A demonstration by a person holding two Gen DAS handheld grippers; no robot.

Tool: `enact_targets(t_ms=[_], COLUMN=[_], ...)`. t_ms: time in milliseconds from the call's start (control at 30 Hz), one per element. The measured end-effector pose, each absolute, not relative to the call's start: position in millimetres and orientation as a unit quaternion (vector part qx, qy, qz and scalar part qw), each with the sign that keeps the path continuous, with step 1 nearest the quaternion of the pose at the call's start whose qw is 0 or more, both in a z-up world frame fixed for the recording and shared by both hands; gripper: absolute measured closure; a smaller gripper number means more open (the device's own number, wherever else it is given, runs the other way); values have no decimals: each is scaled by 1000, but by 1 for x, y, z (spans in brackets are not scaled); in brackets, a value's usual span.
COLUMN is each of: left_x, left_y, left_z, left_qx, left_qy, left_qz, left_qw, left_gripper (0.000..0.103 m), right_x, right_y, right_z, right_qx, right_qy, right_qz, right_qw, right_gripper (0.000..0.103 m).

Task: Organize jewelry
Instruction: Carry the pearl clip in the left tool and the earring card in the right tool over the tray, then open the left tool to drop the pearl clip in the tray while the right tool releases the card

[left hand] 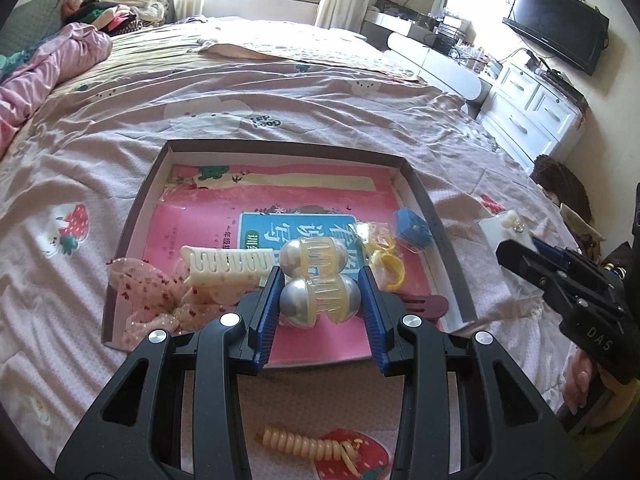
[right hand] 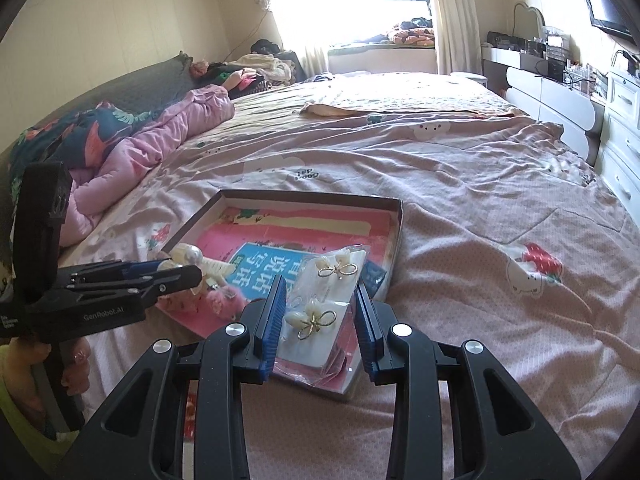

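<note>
A shallow cardboard box (left hand: 138, 204) with a pink book in it lies on the bed. My left gripper (left hand: 322, 300) is shut on a pearl hair claw (left hand: 314, 280) and holds it over the box's near part. In the box lie a cream hair claw (left hand: 224, 266), a pink scrunchie (left hand: 152, 300), a yellow ring in a bag (left hand: 384, 256), a blue cube (left hand: 414, 226) and a dark red clip (left hand: 424, 304). My right gripper (right hand: 320, 320) is shut on a bagged card of bow earrings (right hand: 320, 308) over the box's near right corner (right hand: 348, 390).
A cream spiral hair tie (left hand: 308, 444) lies on the pink bedsheet (right hand: 500, 208) under my left gripper. A pink quilt (right hand: 160, 144) is heaped at the left. White drawers (left hand: 532, 116) and a TV (left hand: 560, 24) stand to the right of the bed.
</note>
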State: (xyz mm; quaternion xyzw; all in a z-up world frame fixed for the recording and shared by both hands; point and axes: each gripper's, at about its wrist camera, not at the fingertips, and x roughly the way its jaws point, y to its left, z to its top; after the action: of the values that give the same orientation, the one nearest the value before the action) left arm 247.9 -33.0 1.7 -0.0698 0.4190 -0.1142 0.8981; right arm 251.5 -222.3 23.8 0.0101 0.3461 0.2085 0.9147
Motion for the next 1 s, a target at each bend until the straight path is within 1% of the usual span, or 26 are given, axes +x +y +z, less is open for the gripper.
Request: enact_targets(t_ms=[533, 1000], left_x=[283, 310], left_y=[-25, -31], left_z=[-21, -37], left_qx=[-70, -61], left_qy=[431, 447], left_qz=[-97, -94], left_qw=[895, 887], left_gripper=[73, 73], right_x=[283, 288], right_y=[-205, -194], right_z=[1, -29], right_qx=[1, -28], right_qy=[364, 387], right_qz=[198, 192], right_qw=[910, 902], right_gripper=[71, 71])
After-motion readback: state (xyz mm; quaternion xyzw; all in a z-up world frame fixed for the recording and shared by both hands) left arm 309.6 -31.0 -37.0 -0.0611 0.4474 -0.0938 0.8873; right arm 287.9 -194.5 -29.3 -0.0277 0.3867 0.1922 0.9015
